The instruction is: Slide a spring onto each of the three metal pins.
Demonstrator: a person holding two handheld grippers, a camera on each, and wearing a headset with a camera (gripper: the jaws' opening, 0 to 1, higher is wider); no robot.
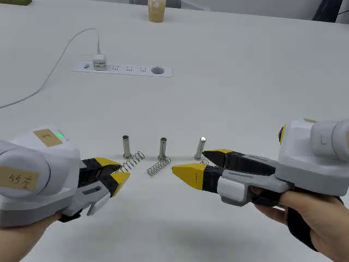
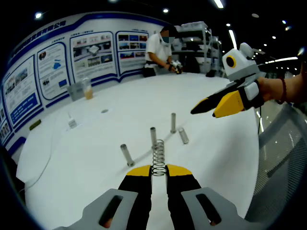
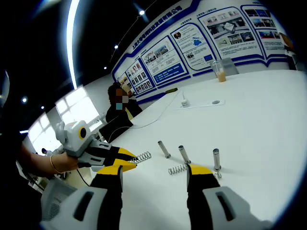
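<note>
Plainly the left gripper (image 2: 159, 170) has its jaws pinched on one end of the held spring (image 2: 158, 152), the free end just beside the left pin (image 1: 126, 146); the step should go best, I judge, if the coil is squared to the pin's top and pushed straight down its axis, not at a slant. Meanwhile the right gripper (image 1: 188, 162) has its jaws wide apart and empty; the loose spring (image 1: 158, 167) lies on the surface (image 1: 245, 98) just beside its lower tip, before the middle pin (image 1: 162, 148).
</note>
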